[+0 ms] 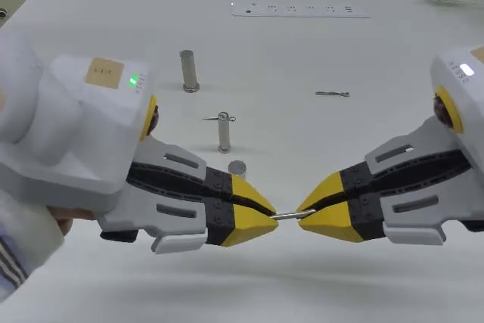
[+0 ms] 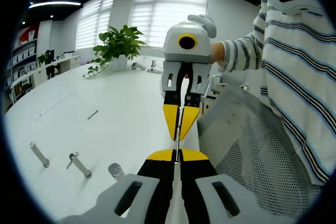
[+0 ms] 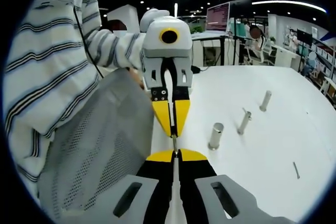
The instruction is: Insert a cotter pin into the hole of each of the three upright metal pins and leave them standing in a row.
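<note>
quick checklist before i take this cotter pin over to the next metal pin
1. Held cotter pin clamped by left tongs and right tongs: ok.
2. Middle metal pin carries an inserted cotter pin: ok.
3. Near metal pin hole facing the approach: cannot tell, hole unseen.
4. Far metal pin fitted: not ok, bare.
5. Spare cotter pin lying ready: ok.
6. All three metal pins upright in a row: ok.
</note>
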Demonstrator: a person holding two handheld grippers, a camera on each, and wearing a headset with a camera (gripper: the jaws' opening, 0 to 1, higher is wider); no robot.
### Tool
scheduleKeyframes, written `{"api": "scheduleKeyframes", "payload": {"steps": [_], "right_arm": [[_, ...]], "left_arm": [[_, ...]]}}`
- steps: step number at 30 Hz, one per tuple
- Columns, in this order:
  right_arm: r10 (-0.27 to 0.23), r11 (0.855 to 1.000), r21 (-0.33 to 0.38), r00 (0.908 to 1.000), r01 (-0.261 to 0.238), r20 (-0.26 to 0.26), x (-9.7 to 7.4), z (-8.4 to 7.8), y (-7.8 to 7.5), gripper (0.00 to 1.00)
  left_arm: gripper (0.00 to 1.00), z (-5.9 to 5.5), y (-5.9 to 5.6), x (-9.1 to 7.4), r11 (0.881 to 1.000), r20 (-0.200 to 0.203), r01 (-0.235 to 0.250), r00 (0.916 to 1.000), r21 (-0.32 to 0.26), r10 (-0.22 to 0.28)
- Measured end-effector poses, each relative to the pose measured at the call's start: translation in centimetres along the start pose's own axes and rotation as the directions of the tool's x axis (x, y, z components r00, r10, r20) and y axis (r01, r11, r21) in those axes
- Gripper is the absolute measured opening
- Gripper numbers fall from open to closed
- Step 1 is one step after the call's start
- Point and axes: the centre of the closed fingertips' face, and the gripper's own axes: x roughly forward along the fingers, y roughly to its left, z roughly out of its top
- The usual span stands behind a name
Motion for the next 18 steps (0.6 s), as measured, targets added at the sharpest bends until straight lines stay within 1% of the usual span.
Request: {"api": "scheduleKeyframes", "payload": {"steps": [5,6,7,9,10,11,12,13,14,15,16,18], "right_arm": [[-0.010,1.000,-0.014,0.9999,0.010,-0.006,0.1,0.0,-0.3,0.04],[-0.012,1.000,-0.015,0.9999,0.012,-0.004,0.1,0.0,-0.4,0.04],[-0.015,1.000,-0.009,0.9999,0.015,-0.002,0.2,0.0,-0.5,0.04],[-0.026,1.000,-0.010,0.9997,0.026,-0.001,0.2,0.0,-0.8,0.04],[-0.037,0.999,-0.009,0.9993,0.037,-0.002,0.1,0.0,-1.1,0.04],[-0.046,0.999,-0.006,0.9989,0.046,0.002,0.1,0.0,-1.4,0.04],[-0.059,0.998,0.003,0.9983,0.058,0.007,0.1,0.0,-1.8,0.04],[-0.068,0.998,0.009,0.9976,0.068,0.010,0.0,-0.1,-2.0,0.04],[-0.082,0.997,0.016,0.9966,0.082,0.008,0.0,-0.2,-2.4,0.04],[-0.090,0.996,0.018,0.9959,0.090,0.005,-0.1,-0.3,-2.6,0.04],[-0.101,0.995,0.021,0.9948,0.101,0.003,-0.1,-0.4,-2.9,0.04],[-0.119,0.992,0.034,0.9929,0.119,-0.003,-0.1,-0.7,-3.5,0.04]], "left_arm": [[0.02,0.0,0.6,-0.1,0.999,0.026,-0.036,0.9990,0.004,0.035],[0.02,0.1,0.8,-0.1,0.999,0.034,-0.043,0.9985,-0.003,0.043],[0.03,0.2,1.2,-0.2,0.998,0.050,-0.063,0.9967,-0.024,0.064],[0.08,0.2,1.8,-0.5,0.996,0.058,-0.089,0.9943,-0.011,0.089],[0.13,0.2,2.3,-0.6,0.993,0.067,-0.115,0.9910,-0.013,0.115],[0.17,0.3,2.7,-0.8,0.990,0.073,-0.135,0.9879,-0.030,0.137],[0.21,0.3,3.3,-1.1,0.985,0.083,-0.162,0.9824,-0.062,0.167],[0.26,0.2,3.6,-1.2,0.982,0.085,-0.174,0.9800,-0.075,0.180],[0.30,0.3,3.8,-1.4,0.982,0.091,-0.180,0.9785,-0.064,0.185],[0.32,0.3,4.1,-1.6,0.979,0.096,-0.191,0.9758,-0.065,0.196],[0.35,0.3,4.7,-1.9,0.973,0.105,-0.218,0.9687,-0.076,0.225],[0.38,0.2,5.5,-2.1,0.964,0.107,-0.252,0.9593,-0.088,0.261]]}}
